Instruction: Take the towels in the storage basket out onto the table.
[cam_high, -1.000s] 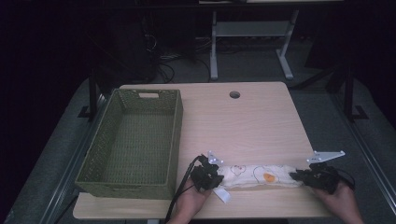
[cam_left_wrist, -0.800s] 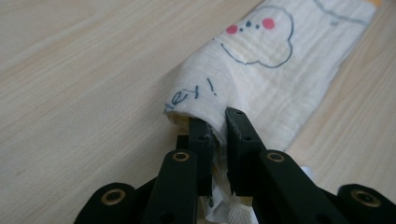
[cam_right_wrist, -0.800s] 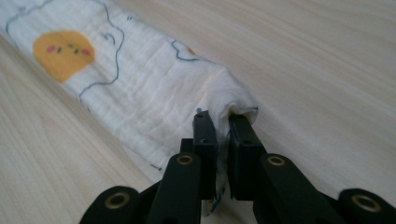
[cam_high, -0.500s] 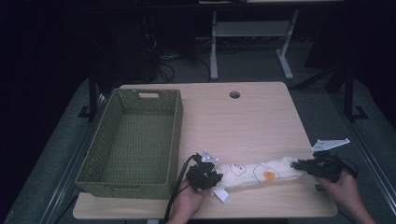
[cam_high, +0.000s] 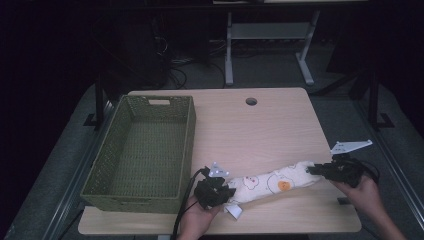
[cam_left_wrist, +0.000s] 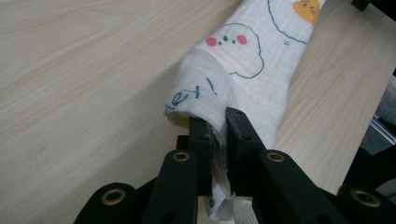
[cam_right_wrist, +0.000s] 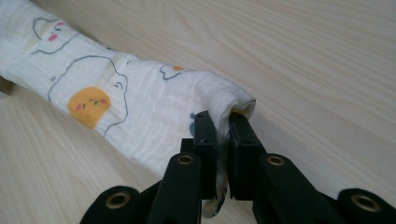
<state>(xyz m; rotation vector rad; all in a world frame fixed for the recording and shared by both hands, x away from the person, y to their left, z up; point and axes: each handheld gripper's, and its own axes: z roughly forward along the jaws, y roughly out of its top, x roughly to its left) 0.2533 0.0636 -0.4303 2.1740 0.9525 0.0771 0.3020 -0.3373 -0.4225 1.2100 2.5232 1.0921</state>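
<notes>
Dark floor and cable clutter surround a pale wooden table (cam_high: 280, 125), with a green woven basket (cam_high: 142, 150) standing empty along its left side. Near the front edge a rolled white cloth (cam_high: 272, 181) printed with little cartoon faces is pinched at both ends. The left gripper (cam_high: 220, 192) is clamped on the end nearer the basket; in the left gripper view its jaws squeeze a fold of the cloth (cam_left_wrist: 233, 93) between them. The right gripper (cam_high: 320, 171) is clamped on the far end, its jaws closed on the bunched corner of the cloth (cam_right_wrist: 140, 112) in the right gripper view.

Compared with a second ago, the cloth has been drawn out longer and now slants up toward the right edge of the table, where before it lay shorter and nearly level. The right hand (cam_high: 362, 187) has moved outward and away, the left hand (cam_high: 197, 220) only a little. That suggests the roll is being stretched and lifted, probably to carry it or shake it open.

Both forearms enter from the bottom, hands well apart, grippers pointing inward at each other along the cloth
</notes>
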